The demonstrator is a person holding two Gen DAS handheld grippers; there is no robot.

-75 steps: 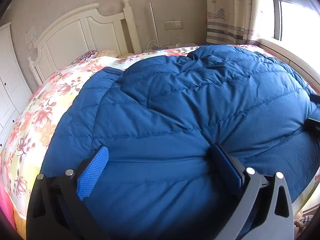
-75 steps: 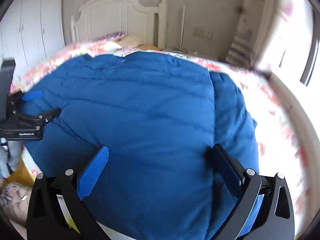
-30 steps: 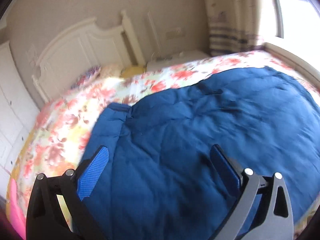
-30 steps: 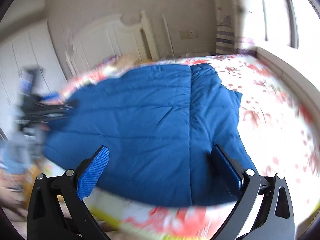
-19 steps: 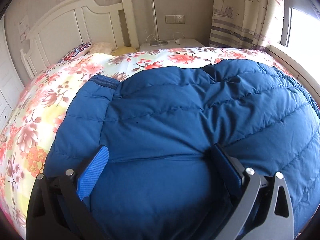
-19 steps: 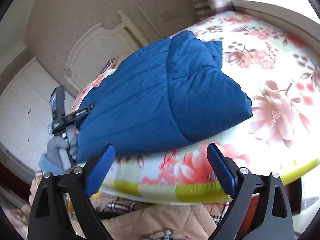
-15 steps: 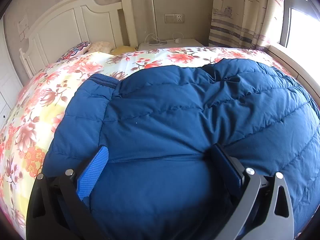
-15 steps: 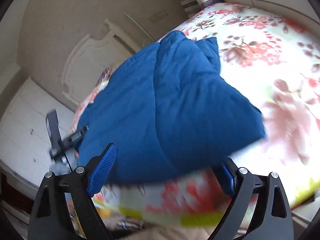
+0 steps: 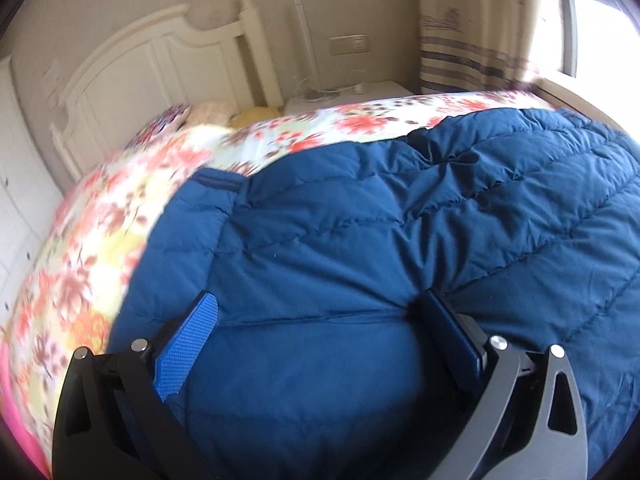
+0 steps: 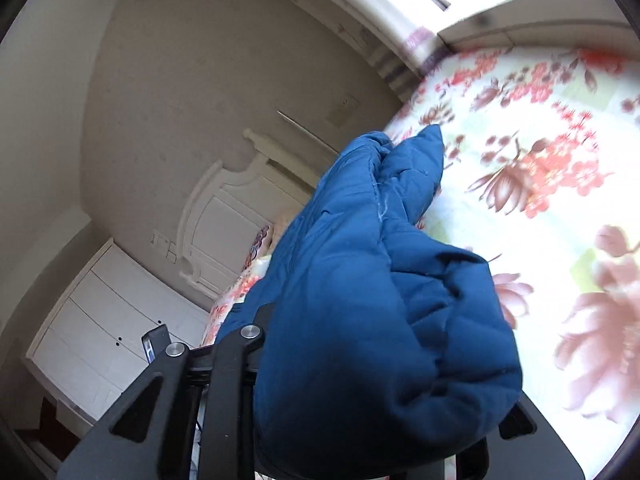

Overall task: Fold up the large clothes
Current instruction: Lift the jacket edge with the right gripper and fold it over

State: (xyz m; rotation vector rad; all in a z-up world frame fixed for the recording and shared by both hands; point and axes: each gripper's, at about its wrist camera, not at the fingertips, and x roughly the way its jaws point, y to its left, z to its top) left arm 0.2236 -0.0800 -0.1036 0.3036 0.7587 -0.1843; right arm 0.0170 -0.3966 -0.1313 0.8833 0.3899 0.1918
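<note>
jacket: blue puffer (image 9: 380, 240), spread on floral bed (image 9: 100, 232)
left gripper (image 9: 320, 332): jaws wide, resting on the hem, nothing pinched
right gripper (image 10: 360, 432): closing on a jacket corner bunched at 6 o'clock

Right gripper (image 10: 372, 412) fingers closing on bunched blue jacket (image 10: 360, 300) above floral bedspread (image 10: 560, 160).

Matt quilted cloth, hard black plastic

Jacket (image 9: 360, 248): puffy, stitched, matt blue cloth between the left claw's (image 9: 316, 328) ribbed blue pads (image 9: 188, 344); beyond it, printed sheet (image 9: 100, 248) and painted headboard (image 9: 160, 72).
</note>
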